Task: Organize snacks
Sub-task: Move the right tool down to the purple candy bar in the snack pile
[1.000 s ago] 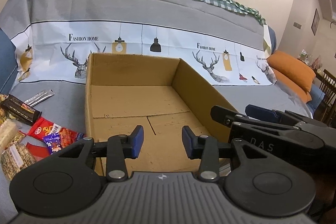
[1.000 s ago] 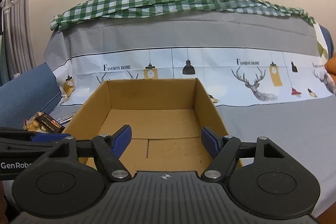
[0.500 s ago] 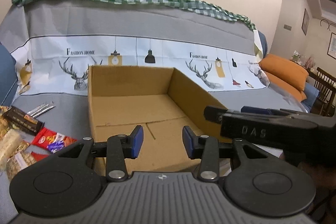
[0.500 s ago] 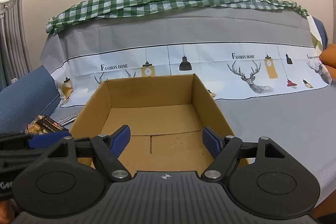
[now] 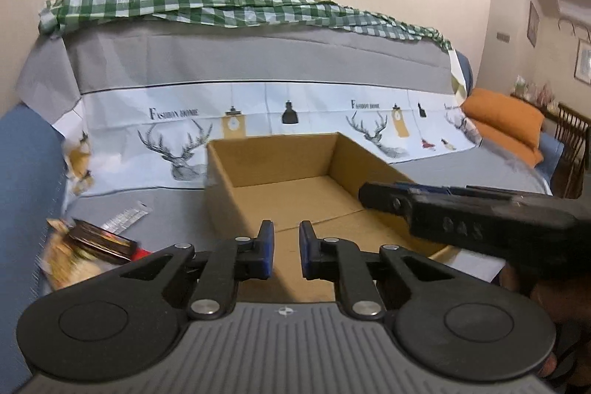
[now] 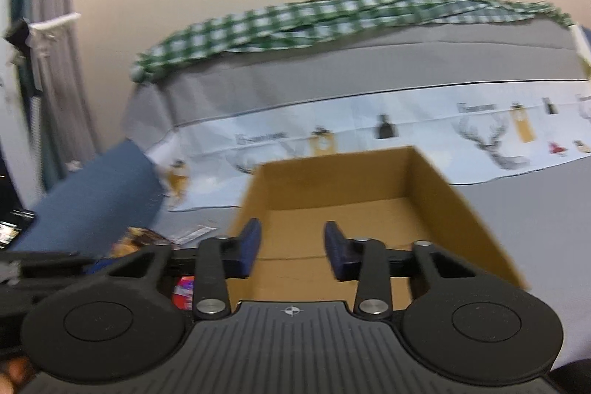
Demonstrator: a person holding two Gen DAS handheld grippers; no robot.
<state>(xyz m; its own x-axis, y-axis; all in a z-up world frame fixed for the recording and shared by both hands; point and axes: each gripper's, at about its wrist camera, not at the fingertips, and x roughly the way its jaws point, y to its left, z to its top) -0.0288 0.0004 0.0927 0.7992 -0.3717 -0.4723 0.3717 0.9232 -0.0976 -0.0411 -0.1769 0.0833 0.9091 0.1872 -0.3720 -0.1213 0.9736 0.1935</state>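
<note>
An empty open cardboard box (image 5: pixel 273 157) sits on the covered sofa seat, also seen ahead in the blurred right wrist view (image 6: pixel 332 176). Snack packets lie left of it: a dark chocolate packet (image 5: pixel 99 239), a silver sachet (image 5: pixel 125 215) and a yellowish bag (image 5: pixel 70 261). My left gripper (image 5: pixel 287 239) hovers before the box's near edge, jaws closing to a narrow slit with nothing between them. My right gripper (image 6: pixel 291 239) hangs over the near part of the box, jaws closing, still apart and empty. It reaches in from the right (image 5: pixel 384 198) in the left wrist view.
A grey and white deer-print cover (image 5: pixel 177 150) drapes the sofa, with a green check cloth (image 5: pixel 207 2) along its top. Orange cushions (image 5: pixel 506 124) and a wooden chair (image 5: pixel 570 143) stand at the far right. A blue armrest (image 5: pixel 26 165) rises on the left.
Both grippers' jaws have narrowed, the left almost to touching. Both hands pulled back and rose, so the box looks smaller and farther. The right wrist view is now motion-blurred.
</note>
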